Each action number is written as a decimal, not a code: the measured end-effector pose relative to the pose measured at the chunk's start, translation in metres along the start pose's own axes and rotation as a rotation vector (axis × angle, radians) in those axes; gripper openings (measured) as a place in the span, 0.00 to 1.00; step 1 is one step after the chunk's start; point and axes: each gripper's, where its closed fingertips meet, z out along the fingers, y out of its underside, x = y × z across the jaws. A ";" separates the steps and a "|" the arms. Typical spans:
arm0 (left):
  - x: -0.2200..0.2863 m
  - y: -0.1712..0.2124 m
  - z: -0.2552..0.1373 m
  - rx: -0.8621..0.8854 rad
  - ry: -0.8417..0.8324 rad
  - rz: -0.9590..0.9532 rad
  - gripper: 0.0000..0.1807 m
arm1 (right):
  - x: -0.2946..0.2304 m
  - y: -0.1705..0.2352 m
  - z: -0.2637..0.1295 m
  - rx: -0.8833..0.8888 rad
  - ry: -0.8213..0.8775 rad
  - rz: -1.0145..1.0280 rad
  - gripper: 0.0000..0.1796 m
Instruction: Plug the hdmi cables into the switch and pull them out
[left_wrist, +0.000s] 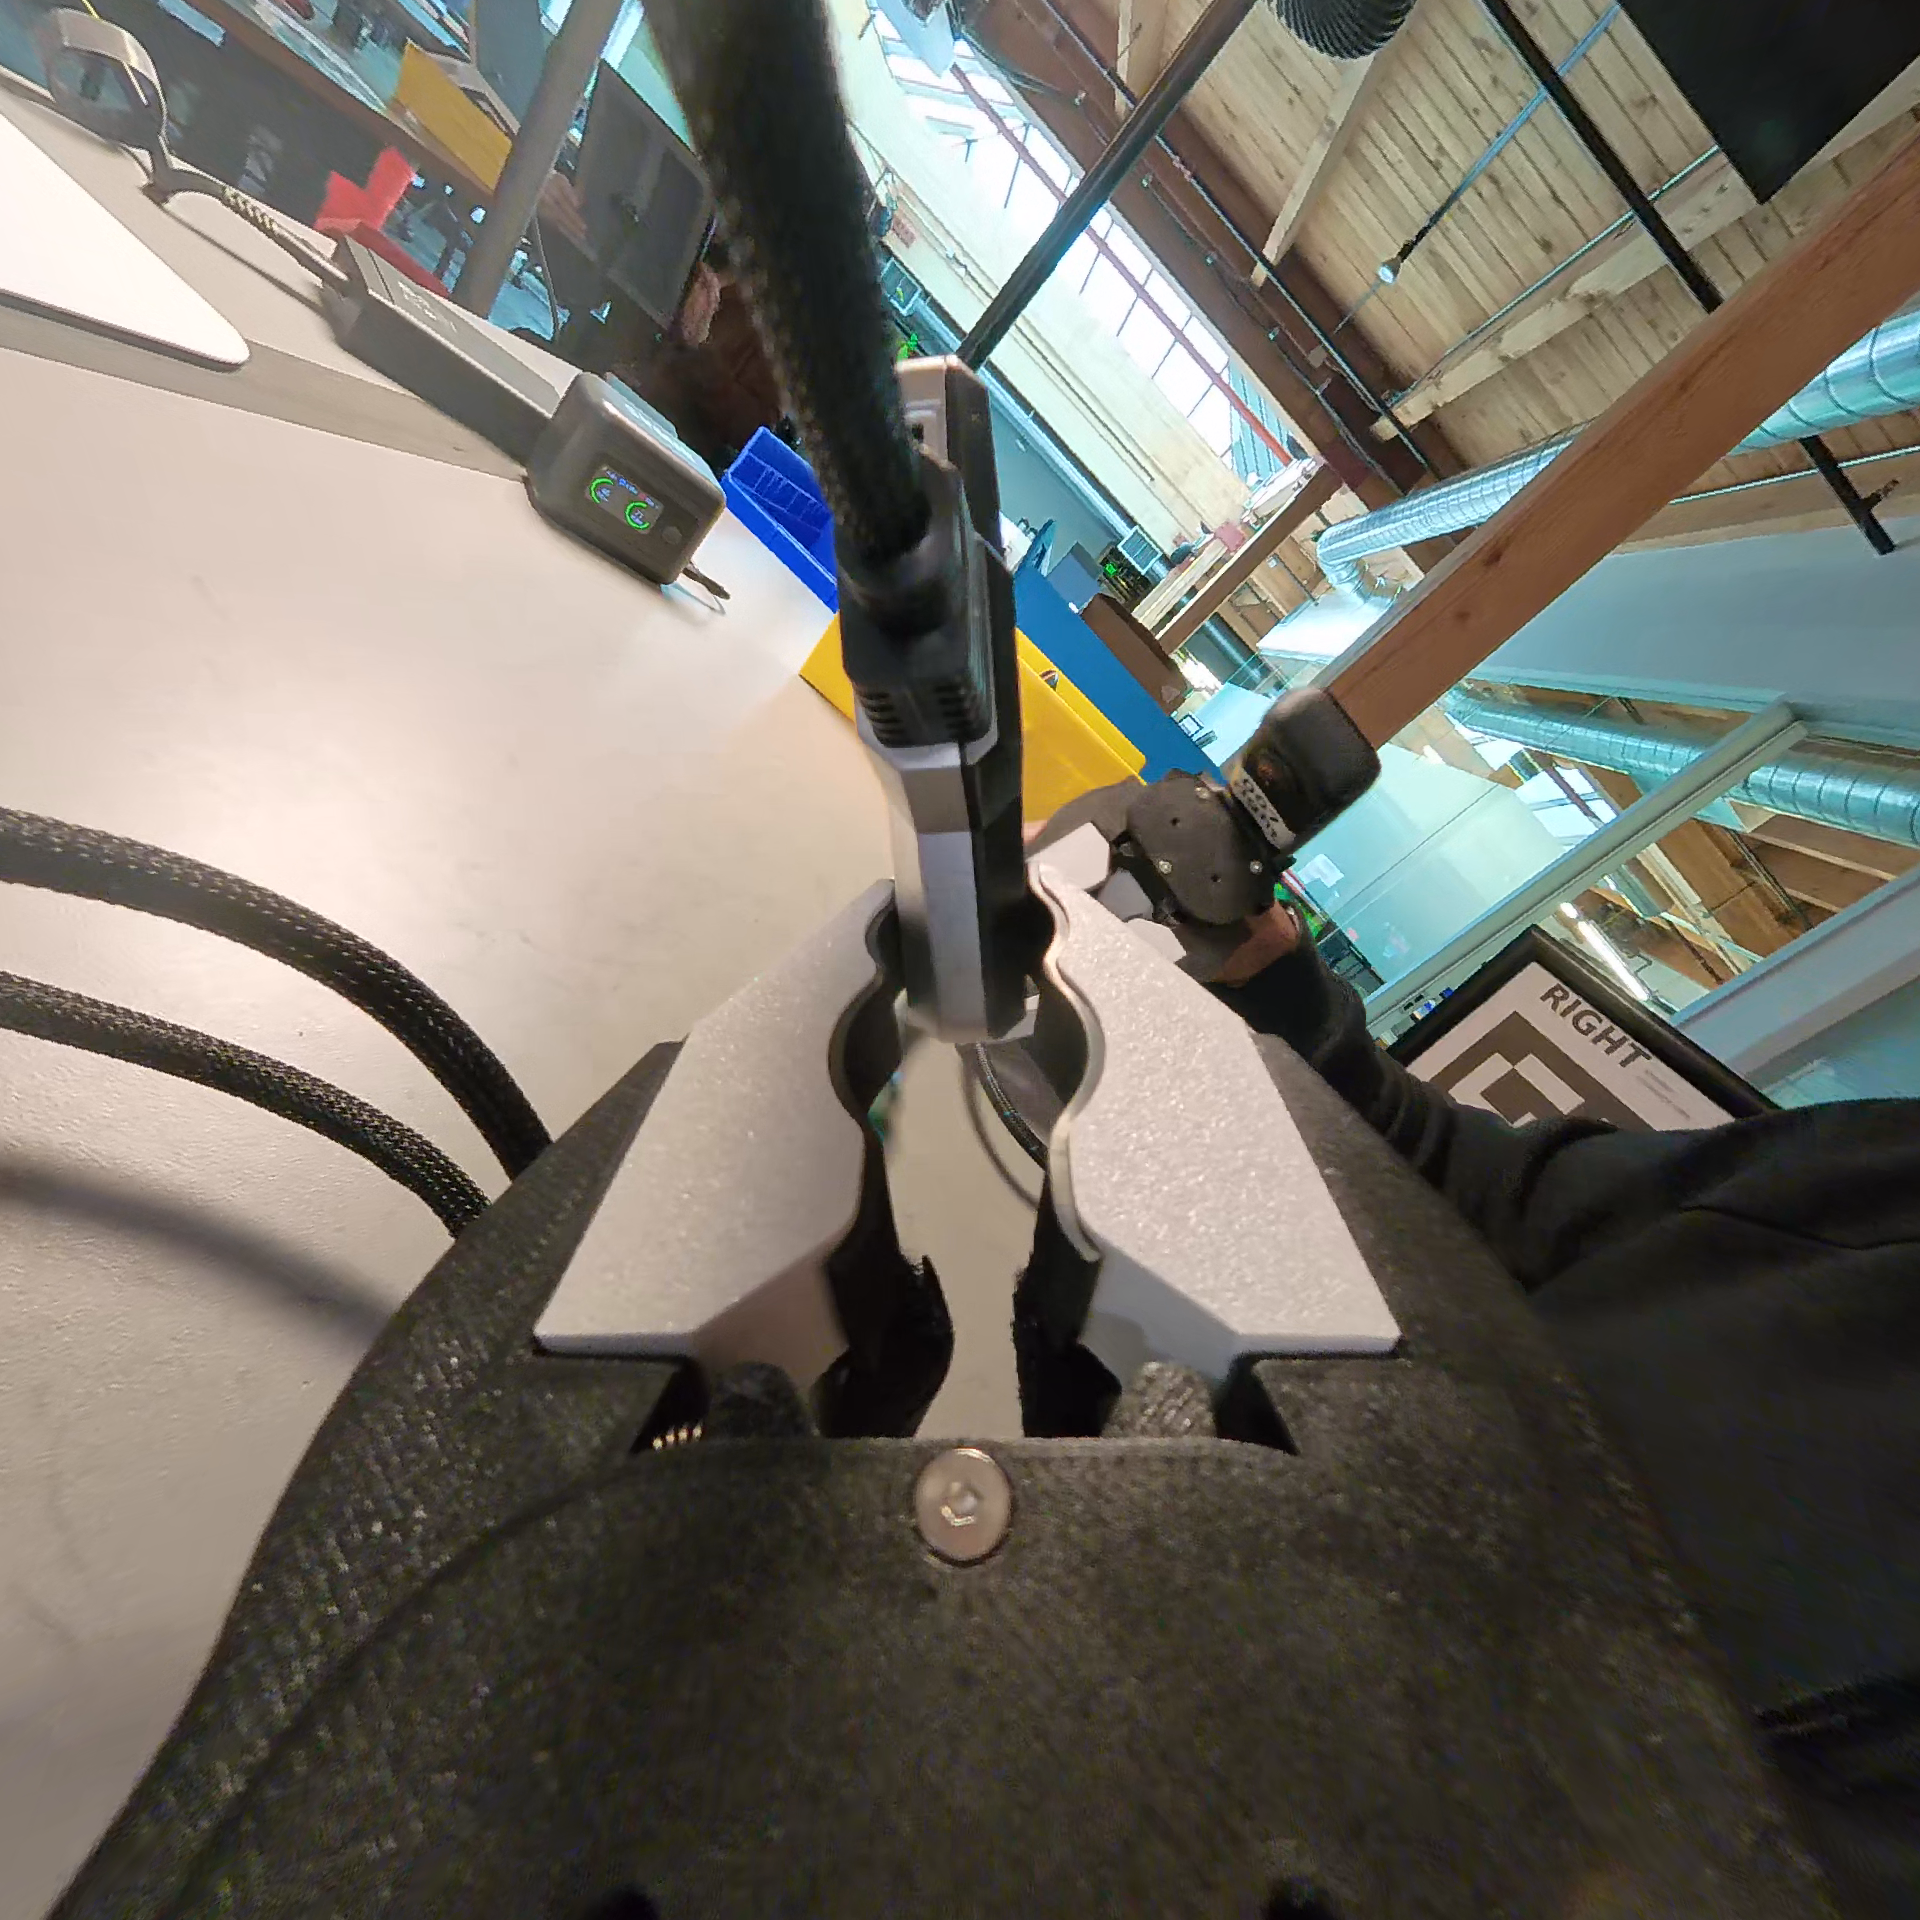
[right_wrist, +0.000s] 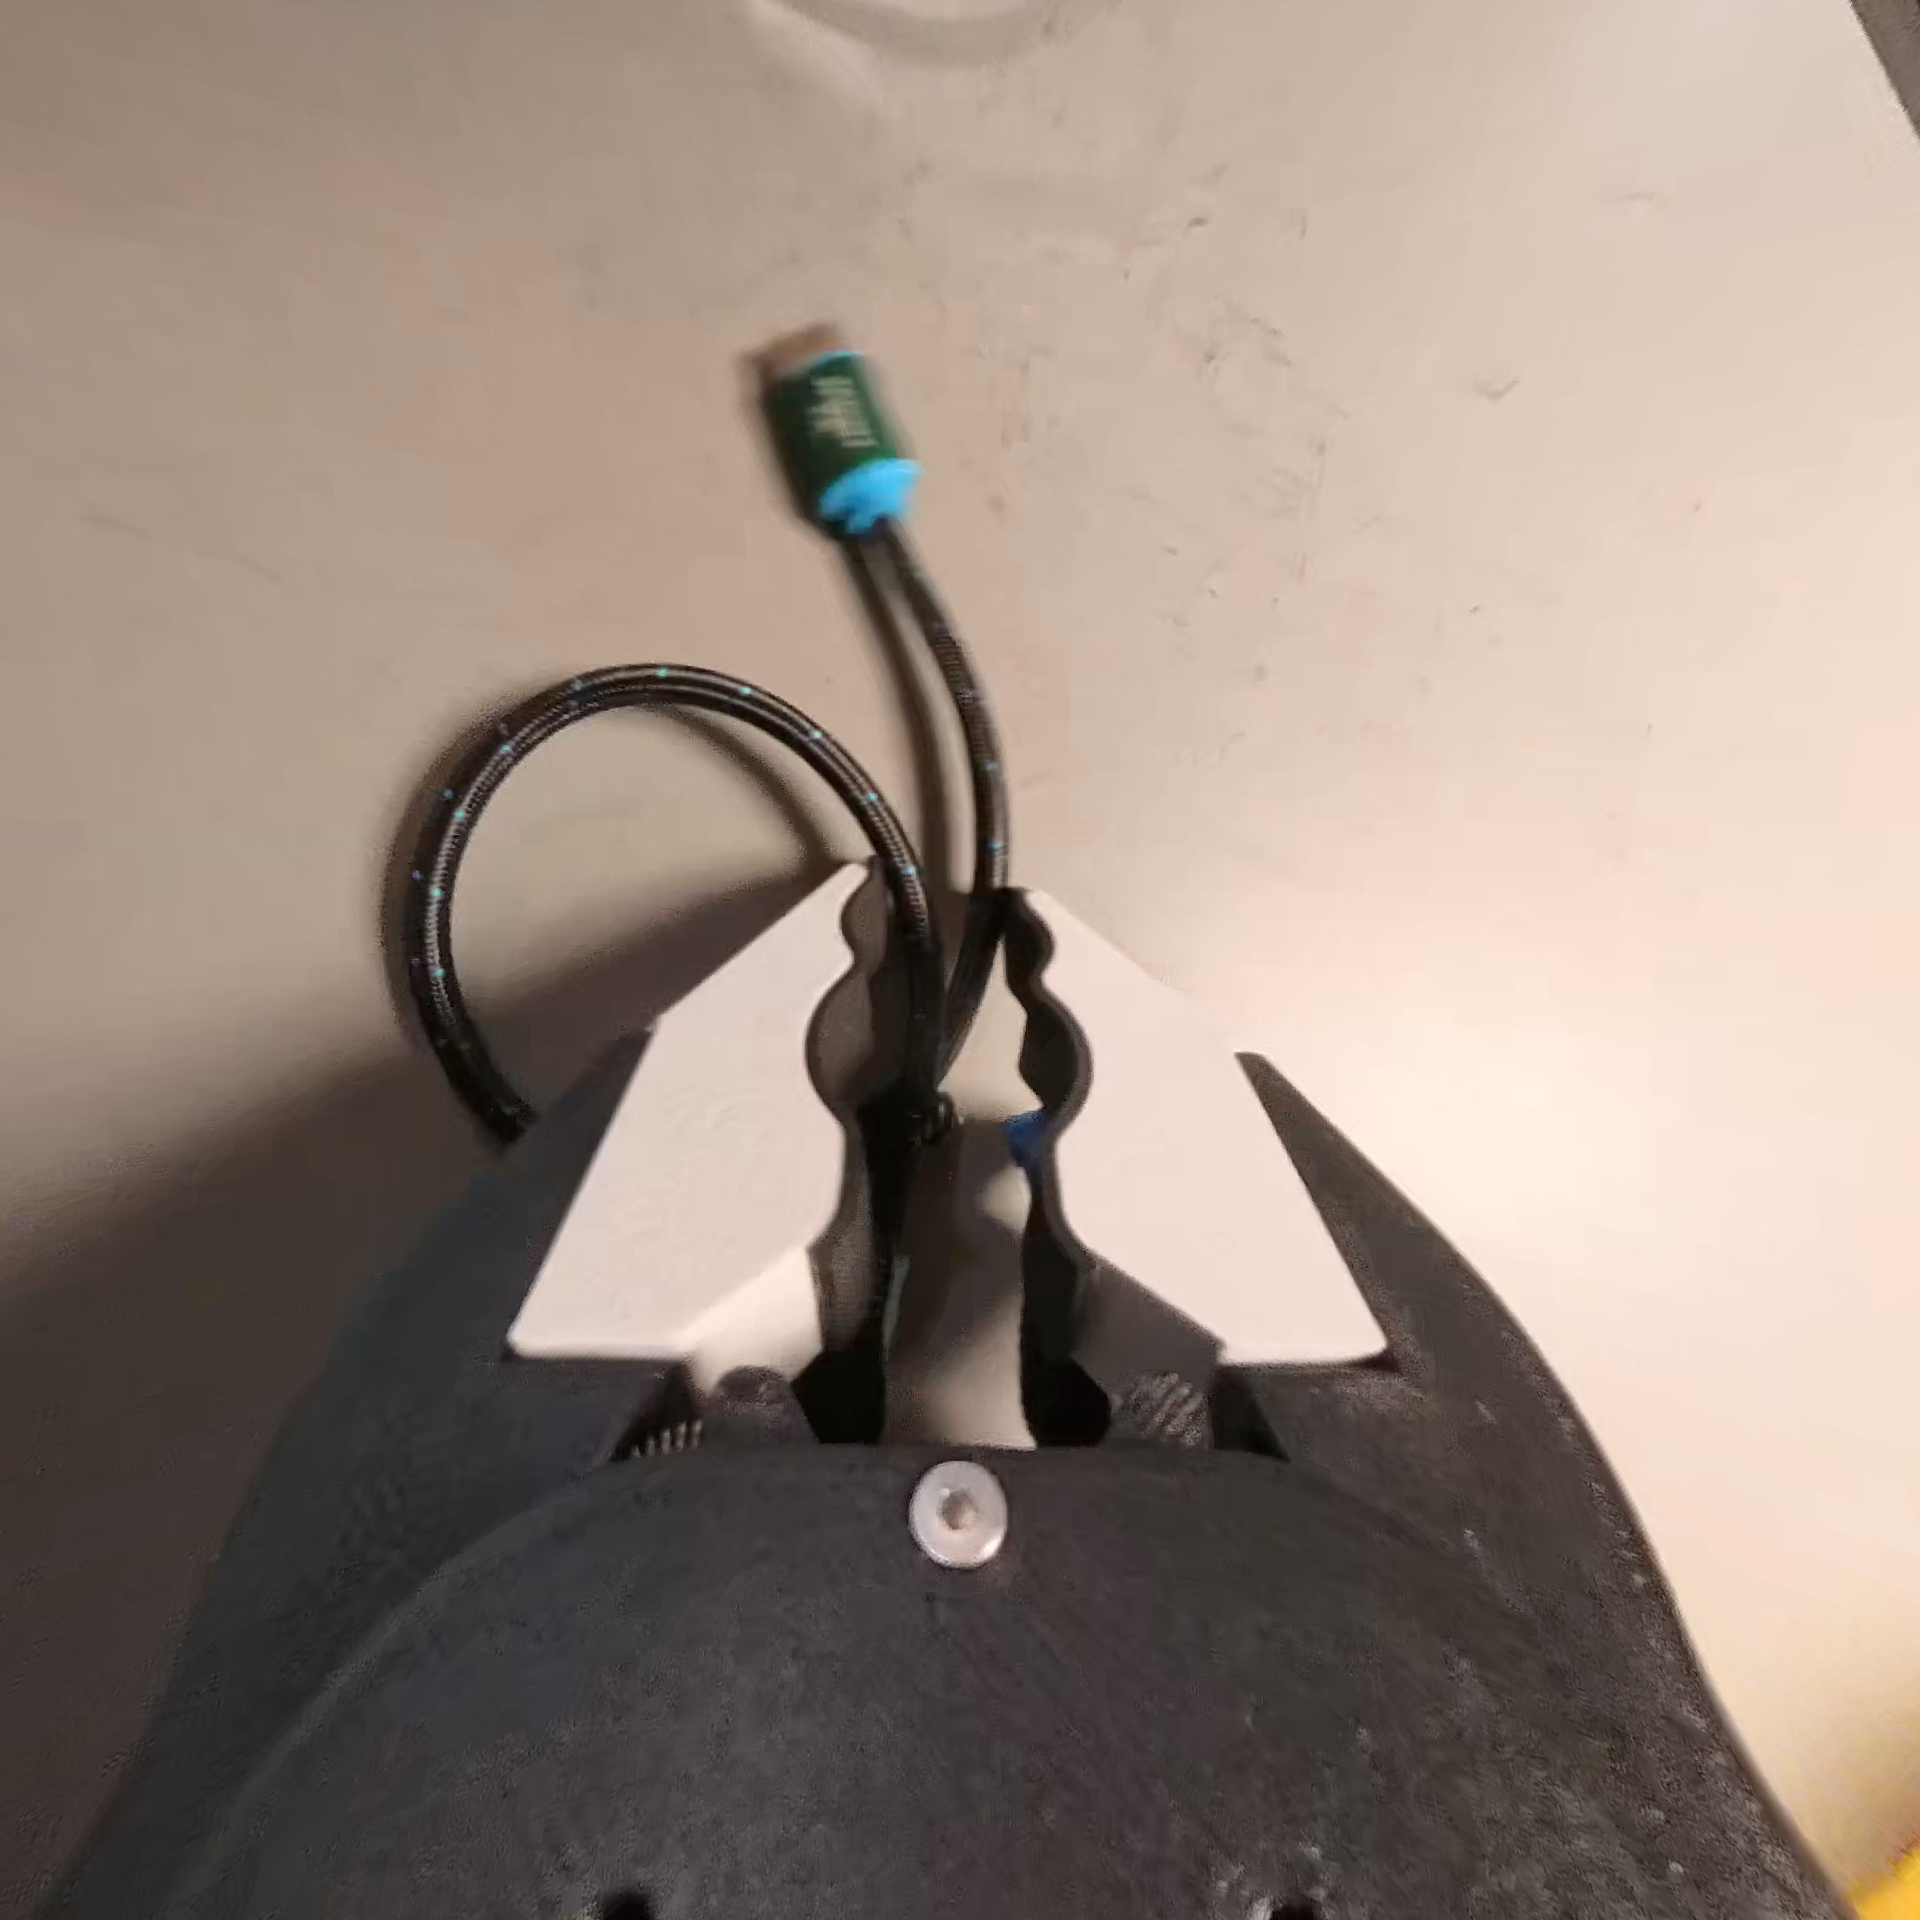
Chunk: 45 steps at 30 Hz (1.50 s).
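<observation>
Two views. Left hand-held gripper (left_wrist: 966, 966) clamps the switch (left_wrist: 951, 831) above the tabletop (left_wrist: 416, 779), one black cable (left_wrist: 831, 343) plugged in. Right hand-held gripper (right_wrist: 940, 914) pinches the green-ended hdmi cable (right_wrist: 966, 769), plug (right_wrist: 836, 436) free. Insertion pending; next needs plug-port alignment.

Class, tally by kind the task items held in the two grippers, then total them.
Switch: 1, clamped in the left gripper
HDMI plugs: 2, black plug seated in it, green plug free, its cable in the right gripper
Total: 3
</observation>
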 end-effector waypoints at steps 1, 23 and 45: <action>0.000 0.000 0.000 0.002 0.000 -0.002 0.11 | -0.002 0.001 -0.003 -0.011 0.027 -0.035 0.10; 0.000 0.004 0.002 -0.017 -0.024 0.033 0.11 | 0.155 0.191 -0.289 -0.094 0.573 0.029 0.06; 0.011 0.029 0.016 -0.164 -0.078 0.219 0.11 | 0.142 0.134 -0.282 -0.335 0.726 -0.069 0.27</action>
